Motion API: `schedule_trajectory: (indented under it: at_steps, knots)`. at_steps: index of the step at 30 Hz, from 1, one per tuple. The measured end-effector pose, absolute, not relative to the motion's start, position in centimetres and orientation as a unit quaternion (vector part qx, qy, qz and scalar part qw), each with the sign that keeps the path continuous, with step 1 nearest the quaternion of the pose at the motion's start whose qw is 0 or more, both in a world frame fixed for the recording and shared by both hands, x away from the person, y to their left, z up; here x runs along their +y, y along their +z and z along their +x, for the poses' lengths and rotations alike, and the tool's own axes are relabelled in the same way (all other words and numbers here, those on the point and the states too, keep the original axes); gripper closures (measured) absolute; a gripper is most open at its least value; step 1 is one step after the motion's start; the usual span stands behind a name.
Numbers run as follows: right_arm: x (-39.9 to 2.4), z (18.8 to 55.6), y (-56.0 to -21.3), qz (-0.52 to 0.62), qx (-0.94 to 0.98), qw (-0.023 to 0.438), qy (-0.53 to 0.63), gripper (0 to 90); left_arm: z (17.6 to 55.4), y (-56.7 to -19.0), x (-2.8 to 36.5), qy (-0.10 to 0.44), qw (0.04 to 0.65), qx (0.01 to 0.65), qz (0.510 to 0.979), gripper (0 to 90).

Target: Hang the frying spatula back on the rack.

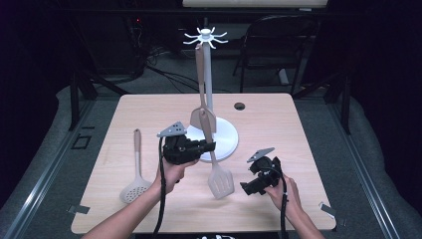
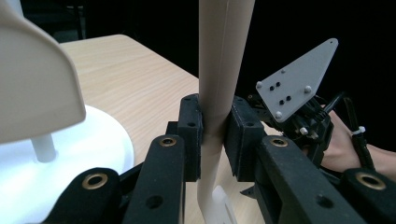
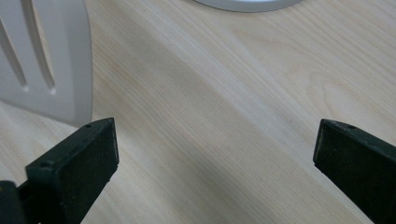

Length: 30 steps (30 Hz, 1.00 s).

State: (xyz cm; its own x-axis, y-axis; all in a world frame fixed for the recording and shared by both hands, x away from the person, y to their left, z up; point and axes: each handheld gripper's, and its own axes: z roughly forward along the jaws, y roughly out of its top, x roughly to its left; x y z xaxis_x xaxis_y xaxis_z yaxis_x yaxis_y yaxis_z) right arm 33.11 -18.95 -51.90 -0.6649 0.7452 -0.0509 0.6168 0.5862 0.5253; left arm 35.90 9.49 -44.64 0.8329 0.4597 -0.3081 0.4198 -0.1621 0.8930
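A slotted turner point(image 1: 220, 182) with a beige handle point(image 2: 223, 70) and a pale blade point(image 3: 46, 56) hangs tilted over the table, blade end low. My left gripper point(image 1: 210, 146) point(image 2: 215, 128) is shut on its handle, just in front of the white utensil stand point(image 1: 206, 74). A second beige spatula point(image 1: 201, 94) hangs from a hook at the stand's top, and its blade point(image 2: 32, 84) shows close by in the left gripper view. To the right of the turner's blade, my right gripper point(image 1: 248, 186) point(image 3: 215, 140) stands open above bare wood, with nothing between its jaws.
A beige skimmer spoon point(image 1: 135, 172) lies on the wooden table point(image 1: 278, 129) at the left. The stand's round white base point(image 1: 226, 139) point(image 2: 93, 154) sits mid-table. A cable hole point(image 1: 240, 106) lies behind it. A dark chair point(image 1: 278, 45) stands beyond the table.
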Motion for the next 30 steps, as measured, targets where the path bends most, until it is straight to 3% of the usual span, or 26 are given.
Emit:
schedule_trajectory:
  at_steps: [30]
  knots:
    - [-18.9,33.3,-51.7,0.375,0.889,0.139,0.224,0.5,40.6,-38.2,7.8,0.061,0.562,0.244,0.788,77.7]
